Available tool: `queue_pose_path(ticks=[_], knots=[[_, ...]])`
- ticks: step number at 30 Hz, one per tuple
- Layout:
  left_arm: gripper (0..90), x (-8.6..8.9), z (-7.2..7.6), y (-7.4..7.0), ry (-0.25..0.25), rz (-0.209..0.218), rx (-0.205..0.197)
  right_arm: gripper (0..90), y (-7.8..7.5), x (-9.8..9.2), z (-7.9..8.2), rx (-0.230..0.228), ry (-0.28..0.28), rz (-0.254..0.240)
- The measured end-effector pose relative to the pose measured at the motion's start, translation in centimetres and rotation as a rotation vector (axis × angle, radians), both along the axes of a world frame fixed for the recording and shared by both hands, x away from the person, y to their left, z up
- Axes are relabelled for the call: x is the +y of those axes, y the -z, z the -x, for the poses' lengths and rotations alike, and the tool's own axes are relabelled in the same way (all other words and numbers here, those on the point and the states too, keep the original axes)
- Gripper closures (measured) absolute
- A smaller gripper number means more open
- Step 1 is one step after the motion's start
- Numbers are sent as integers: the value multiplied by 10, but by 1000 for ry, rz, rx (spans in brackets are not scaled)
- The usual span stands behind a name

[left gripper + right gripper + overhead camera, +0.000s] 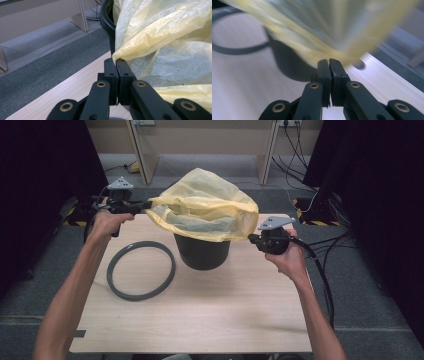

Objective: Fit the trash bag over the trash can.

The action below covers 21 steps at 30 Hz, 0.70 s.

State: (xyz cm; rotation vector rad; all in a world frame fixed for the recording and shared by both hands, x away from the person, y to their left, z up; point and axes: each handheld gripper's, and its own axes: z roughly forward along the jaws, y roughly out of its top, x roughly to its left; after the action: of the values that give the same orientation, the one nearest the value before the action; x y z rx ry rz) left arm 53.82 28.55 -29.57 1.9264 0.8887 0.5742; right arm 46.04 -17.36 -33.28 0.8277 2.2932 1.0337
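Note:
A thin yellow plastic bag point(205, 205) is spread over a dark round bucket point(202, 252) standing on the wooden table point(225, 310). My left gripper point(150, 205) is at the bag's left side, shut on a corner of its edge. In the left gripper view the film point(162, 37) runs straight into the closed tips of my left gripper point(116, 60), with the bucket rim point(106, 17) behind. My right gripper point(250, 238) is at the bag's right edge. In the blurred right gripper view the bag point(312, 30) meets the shut tips of my right gripper point(328, 60).
A dark grey ring point(141, 270) lies flat on the table left of the bucket, and the ring point(234, 50) also appears in the right gripper view. Grey floor, desk legs and cables lie beyond the table's far edge. Black curtains flank both sides.

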Motion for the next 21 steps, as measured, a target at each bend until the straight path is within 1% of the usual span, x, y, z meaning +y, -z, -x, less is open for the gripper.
queue_pose_path(ticks=[1, 2, 4, 5, 7, 8, 9, 10, 11, 13, 14, 16, 18, 20, 21], knots=[[878, 0, -3, 3, -10, -1, 3, 893, 2, -2, -5, -1, 17, 12], [878, 1, -5, 5, -19, 4, 3, 893, 6, -5, -12, 14, 40, 6], [874, -1, -8, 10, -15, 26, 13, 877, 10, -7, -18, 32, 43, -36], [870, -1, -8, 11, -13, 27, 11, 846, 9, -8, -18, 35, 44, -67], [865, -2, -6, 12, -9, 28, 7, 782, 0, -12, -11, 18, 41, -117], [864, -2, -5, 12, -7, 28, 6, 729, -7, -15, -6, 8, 44, -152], [862, -1, -4, 11, -5, 34, 4, 670, -15, -20, -1, 0, 60, -177], [861, 0, -4, 10, -3, 34, 2, 639, -23, -24, 3, -17, 80, -192], [861, 0, -3, 9, -2, 39, 0, 614, -31, -28, 8, -39, 86, -206], [860, 0, -1, 7, -1, 41, -4, 538, -43, -30, 15, -53, 88, -248], [860, 0, -1, 7, -1, 38, -4, 516, -47, -30, 17, -54, 81, -264], [861, -1, 0, 6, 0, 35, -5, 483, -51, -26, 18, -46, 71, -288], [862, -1, 1, 5, 0, 31, -6, 482, -52, -23, 14, -38, 55, -304], [863, 0, 2, 5, 1, 28, -6, 491, -54, -23, 13, -38, 62, -321], [863, 2, 2, 5, 2, 24, -6, 494, -56, -25, 13, -44, 67, -319]])
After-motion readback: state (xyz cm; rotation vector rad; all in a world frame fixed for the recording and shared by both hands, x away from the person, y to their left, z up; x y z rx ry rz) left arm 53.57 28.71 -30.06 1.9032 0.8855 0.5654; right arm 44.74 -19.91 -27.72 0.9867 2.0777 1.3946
